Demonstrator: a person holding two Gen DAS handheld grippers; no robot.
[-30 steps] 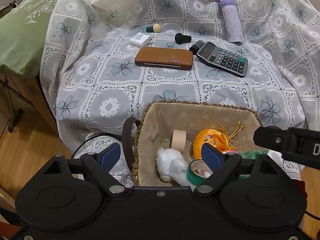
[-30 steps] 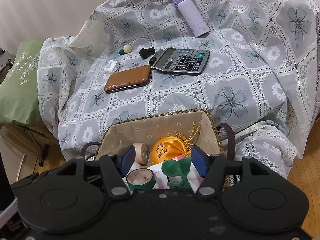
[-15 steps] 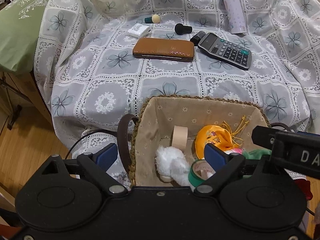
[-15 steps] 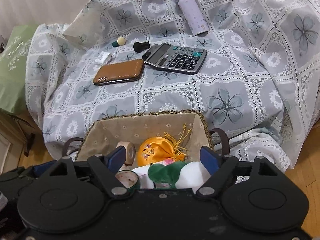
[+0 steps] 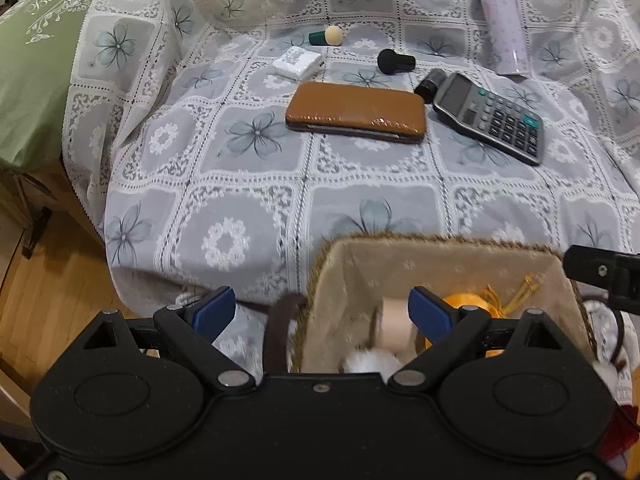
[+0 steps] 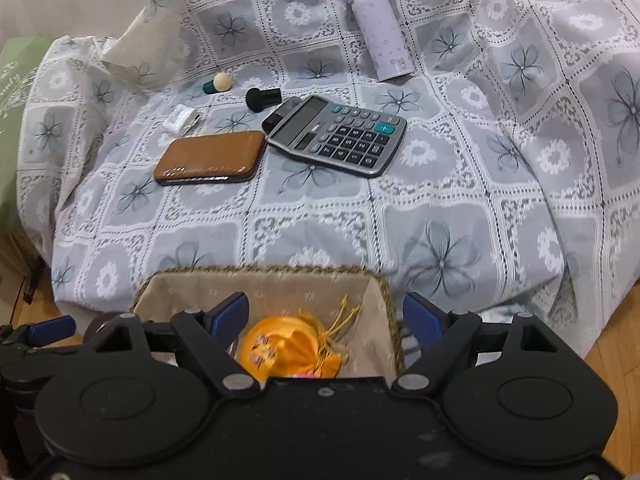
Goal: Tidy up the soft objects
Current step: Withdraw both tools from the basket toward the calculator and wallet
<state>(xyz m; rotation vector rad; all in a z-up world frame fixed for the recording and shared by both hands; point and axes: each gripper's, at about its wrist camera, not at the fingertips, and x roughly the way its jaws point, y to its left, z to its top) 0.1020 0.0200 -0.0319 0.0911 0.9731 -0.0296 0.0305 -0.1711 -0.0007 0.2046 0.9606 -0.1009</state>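
A wicker basket (image 5: 440, 242) lined with beige cloth stands against the draped bed. In it lie an orange drawstring pouch (image 5: 468, 300), a beige tape roll (image 5: 394, 328) and a white fluffy toy (image 5: 372, 362). My left gripper (image 5: 322, 314) is open and straddles the basket's left wall and brown handle without touching them. The right gripper (image 6: 326, 315) hovers over the basket (image 6: 260, 270). Its jaws are opening with nothing held between them, and the orange pouch (image 6: 292, 348) lies below.
On the flowered bedspread (image 6: 440, 220) lie a brown wallet (image 6: 210, 156), a calculator (image 6: 340, 136), a purple bottle (image 6: 380, 28), a white packet (image 6: 182, 118), a green-based sponge (image 6: 218, 82) and a black knob (image 6: 262, 98). A green pillow (image 5: 36, 60) is at left, wooden floor below.
The right jaws opened off a green and white soft toy, which dropped into the basket and out of view. Both grippers moved forward toward the bed, so the basket sits lower in both views.
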